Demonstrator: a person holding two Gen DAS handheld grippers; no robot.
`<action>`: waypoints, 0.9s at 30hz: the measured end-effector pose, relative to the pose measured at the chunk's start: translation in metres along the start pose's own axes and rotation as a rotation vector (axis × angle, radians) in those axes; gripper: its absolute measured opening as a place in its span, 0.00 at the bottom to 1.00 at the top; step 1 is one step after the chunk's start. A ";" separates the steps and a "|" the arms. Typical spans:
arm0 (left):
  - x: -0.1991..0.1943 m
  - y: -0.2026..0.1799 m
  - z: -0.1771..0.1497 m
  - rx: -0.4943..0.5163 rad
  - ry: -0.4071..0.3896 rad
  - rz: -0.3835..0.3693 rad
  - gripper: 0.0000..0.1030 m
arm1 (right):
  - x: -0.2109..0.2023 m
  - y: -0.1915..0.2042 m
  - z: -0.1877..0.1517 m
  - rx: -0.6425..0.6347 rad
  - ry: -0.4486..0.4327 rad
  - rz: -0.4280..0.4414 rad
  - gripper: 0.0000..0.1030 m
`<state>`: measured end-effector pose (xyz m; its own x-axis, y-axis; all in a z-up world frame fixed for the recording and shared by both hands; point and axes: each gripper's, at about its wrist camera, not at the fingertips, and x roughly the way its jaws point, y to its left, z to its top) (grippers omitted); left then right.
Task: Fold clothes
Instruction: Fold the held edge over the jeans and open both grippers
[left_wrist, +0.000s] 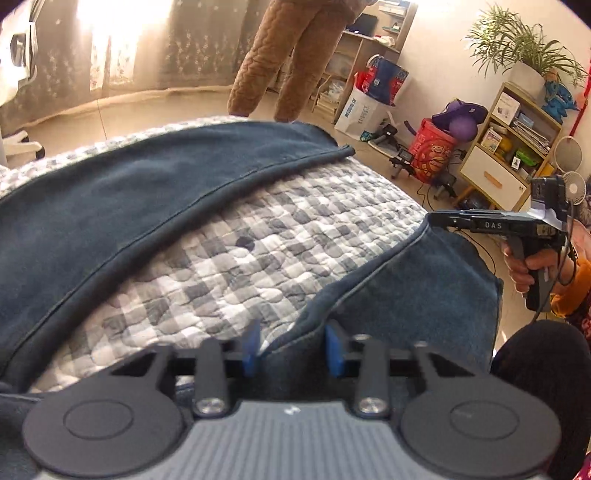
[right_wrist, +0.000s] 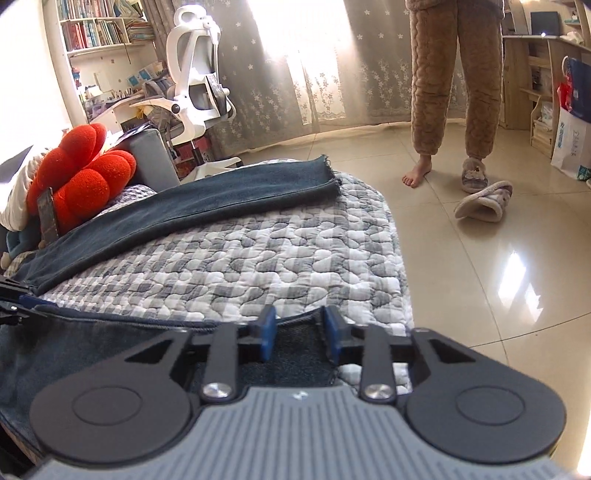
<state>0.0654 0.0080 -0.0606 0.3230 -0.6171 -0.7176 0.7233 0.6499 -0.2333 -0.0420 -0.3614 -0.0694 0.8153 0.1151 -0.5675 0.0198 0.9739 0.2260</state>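
Both hand-held grippers, left (left_wrist: 291, 347) and right (right_wrist: 300, 338), are held part-open astride denim jeans (left_wrist: 110, 206) spread ahead on the checked quilted bed (left_wrist: 258, 236).
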 end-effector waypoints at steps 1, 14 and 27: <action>0.001 -0.004 -0.002 0.019 -0.019 0.013 0.16 | -0.003 0.003 -0.001 -0.019 0.002 -0.025 0.07; 0.000 -0.002 -0.007 -0.005 -0.198 0.086 0.44 | -0.019 0.009 0.008 -0.003 -0.019 -0.174 0.09; -0.103 0.055 -0.044 -0.027 -0.270 0.431 0.53 | -0.025 0.064 0.019 -0.182 -0.035 -0.040 0.55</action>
<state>0.0449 0.1263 -0.0287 0.7375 -0.3806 -0.5579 0.4748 0.8797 0.0276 -0.0499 -0.3055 -0.0256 0.8358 0.0718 -0.5444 -0.0496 0.9972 0.0555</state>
